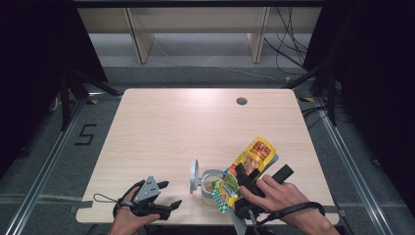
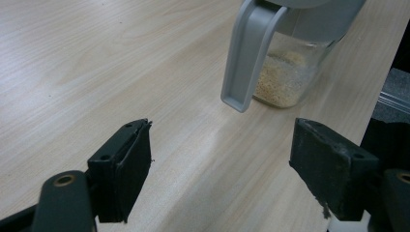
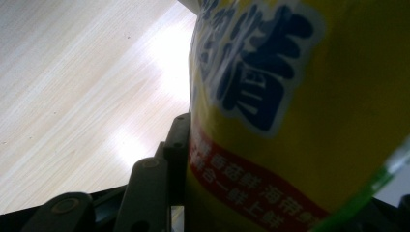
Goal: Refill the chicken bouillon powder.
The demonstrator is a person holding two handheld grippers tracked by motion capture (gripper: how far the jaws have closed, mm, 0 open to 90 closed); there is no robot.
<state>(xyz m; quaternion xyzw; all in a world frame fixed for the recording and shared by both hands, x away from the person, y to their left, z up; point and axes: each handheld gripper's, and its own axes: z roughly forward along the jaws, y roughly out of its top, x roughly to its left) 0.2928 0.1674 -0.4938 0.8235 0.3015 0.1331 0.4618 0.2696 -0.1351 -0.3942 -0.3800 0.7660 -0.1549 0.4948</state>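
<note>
High view | right gripper [image 1: 238, 188] clamps yellow packet [image 1: 247, 164], long axis tilted, lower end over open jar [image 1: 211, 183] near table's [image 1: 161, 127] front edge | left gripper [image 1: 164, 195] wide, empty, left of jar | pouring falls to right hand

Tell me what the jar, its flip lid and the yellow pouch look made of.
Jar: clear glass or hard plastic, glossy; the granules show through, can't tell which. Flip lid: grey moulded plastic, matte, with a hollow ribbed tab. Yellow pouch, in the right gripper: printed plastic film, glossy; it creases and catches light.
</note>
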